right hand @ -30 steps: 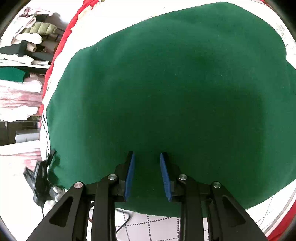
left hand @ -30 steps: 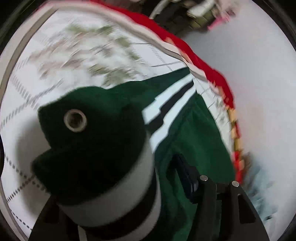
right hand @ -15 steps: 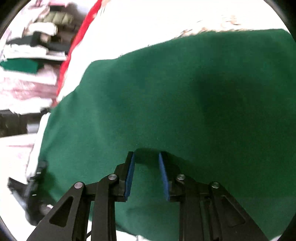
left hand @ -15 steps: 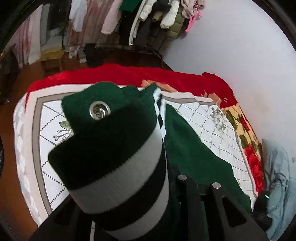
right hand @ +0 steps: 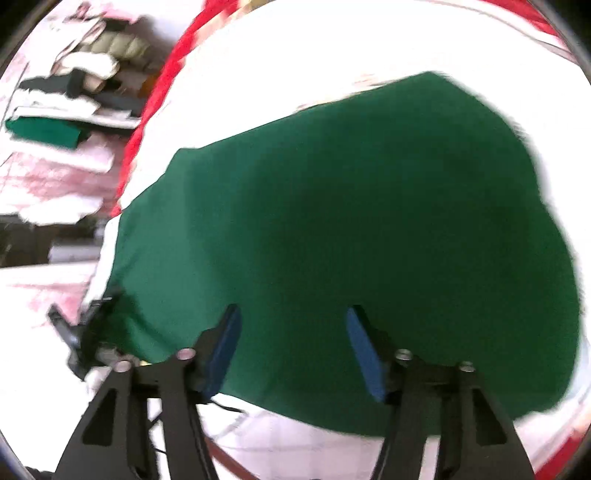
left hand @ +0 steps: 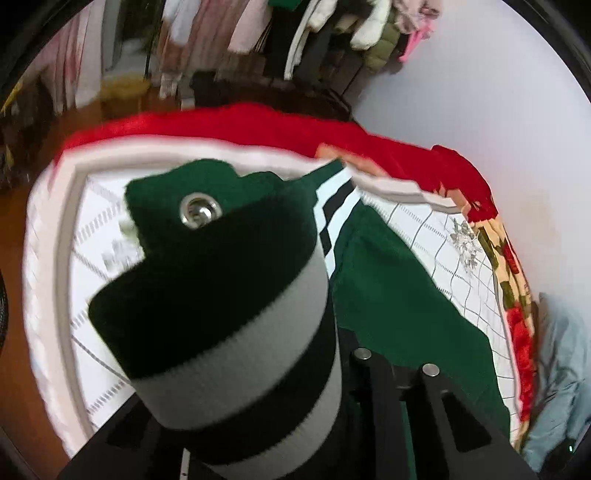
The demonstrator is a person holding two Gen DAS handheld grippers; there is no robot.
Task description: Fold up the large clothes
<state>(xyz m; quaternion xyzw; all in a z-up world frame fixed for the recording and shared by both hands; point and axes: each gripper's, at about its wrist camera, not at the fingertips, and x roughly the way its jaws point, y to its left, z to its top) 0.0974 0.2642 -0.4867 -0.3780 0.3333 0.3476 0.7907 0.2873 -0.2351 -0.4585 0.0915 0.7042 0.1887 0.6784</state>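
Observation:
A dark green jacket (right hand: 351, 229) lies spread on a white quilted bedspread (right hand: 295, 443). In the left wrist view my left gripper (left hand: 332, 376) is shut on the jacket's ribbed hem (left hand: 229, 332), green with white and black stripes and a metal snap (left hand: 199, 212), lifted close to the camera and hiding the left finger. The rest of the jacket (left hand: 399, 295) trails down to the bed. My right gripper (right hand: 291, 343) is open above the green cloth, with blue pads (right hand: 364, 350) wide apart and nothing between them.
The bed has a white quilt (left hand: 74, 258) with a red blanket edge (left hand: 332, 133) and a floral cover (left hand: 513, 280) by a white wall. Hanging clothes (left hand: 258, 33) fill the far side. A pale blue cloth (left hand: 557, 369) lies at right. Stacked clothes (right hand: 66, 110) lie beside the bed.
My right gripper has opened wide, letting go over the green cloth. My left gripper has kept hold of the striped hem and raised it, bringing the room into view.

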